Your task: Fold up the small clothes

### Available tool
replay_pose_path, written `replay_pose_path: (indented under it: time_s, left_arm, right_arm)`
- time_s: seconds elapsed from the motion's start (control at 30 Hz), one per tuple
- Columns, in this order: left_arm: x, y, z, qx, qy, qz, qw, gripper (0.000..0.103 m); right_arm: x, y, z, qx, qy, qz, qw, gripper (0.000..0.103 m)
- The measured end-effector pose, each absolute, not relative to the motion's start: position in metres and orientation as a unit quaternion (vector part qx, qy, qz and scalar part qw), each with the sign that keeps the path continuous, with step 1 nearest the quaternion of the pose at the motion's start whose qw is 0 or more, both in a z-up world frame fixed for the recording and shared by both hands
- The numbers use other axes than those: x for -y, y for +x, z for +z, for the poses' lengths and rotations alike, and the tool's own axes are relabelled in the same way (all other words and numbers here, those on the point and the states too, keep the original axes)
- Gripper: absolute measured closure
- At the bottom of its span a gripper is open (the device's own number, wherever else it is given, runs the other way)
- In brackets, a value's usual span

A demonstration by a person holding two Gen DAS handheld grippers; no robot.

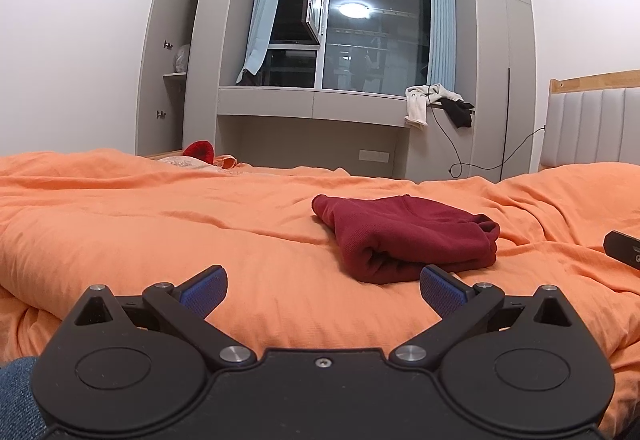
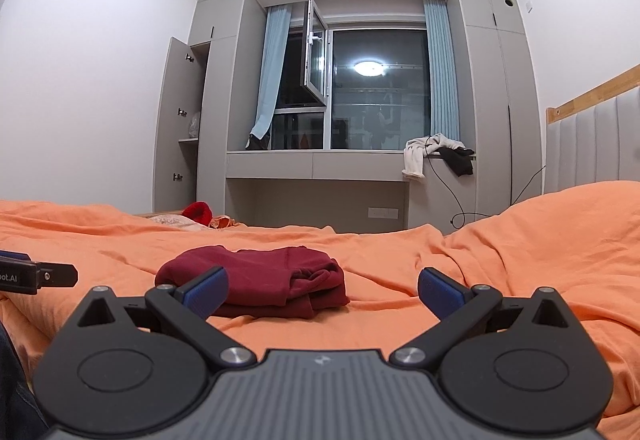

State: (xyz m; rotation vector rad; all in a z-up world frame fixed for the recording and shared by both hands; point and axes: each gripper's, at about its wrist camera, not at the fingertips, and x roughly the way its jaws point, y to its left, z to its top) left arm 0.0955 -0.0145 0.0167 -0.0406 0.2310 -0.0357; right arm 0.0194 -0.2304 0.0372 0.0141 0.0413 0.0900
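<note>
A dark red garment [image 1: 404,236] lies folded in a compact bundle on the orange bedcover [image 1: 160,224]. In the right wrist view it [image 2: 260,280] sits just ahead and left of centre. My left gripper [image 1: 323,290] is open and empty, low over the bedcover, with the bundle just past its right finger. My right gripper [image 2: 323,290] is open and empty, with the bundle behind its left finger. The tip of the right gripper shows at the right edge of the left wrist view [image 1: 622,250], and the left one at the left edge of the right wrist view [image 2: 38,276].
A bright red item [image 1: 200,150] and a patterned cloth lie at the far side of the bed. A padded headboard [image 1: 592,127] stands at the right. Beyond are a grey wardrobe with an open door [image 1: 168,55], a window ledge with white and black clothes [image 1: 436,105], and a hanging cable.
</note>
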Motion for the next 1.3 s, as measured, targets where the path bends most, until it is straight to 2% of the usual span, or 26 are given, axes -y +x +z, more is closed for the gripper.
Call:
replay_pose_path:
  time_s: [1.3]
  left_arm:
    - [0.0155,0.0971,0.0167,-0.117,-0.017,-0.015,0.993,0.001]
  right_arm:
    - [0.2299,0.0204,0.0357,-0.024,-0.002,0.046,0.999,0.0]
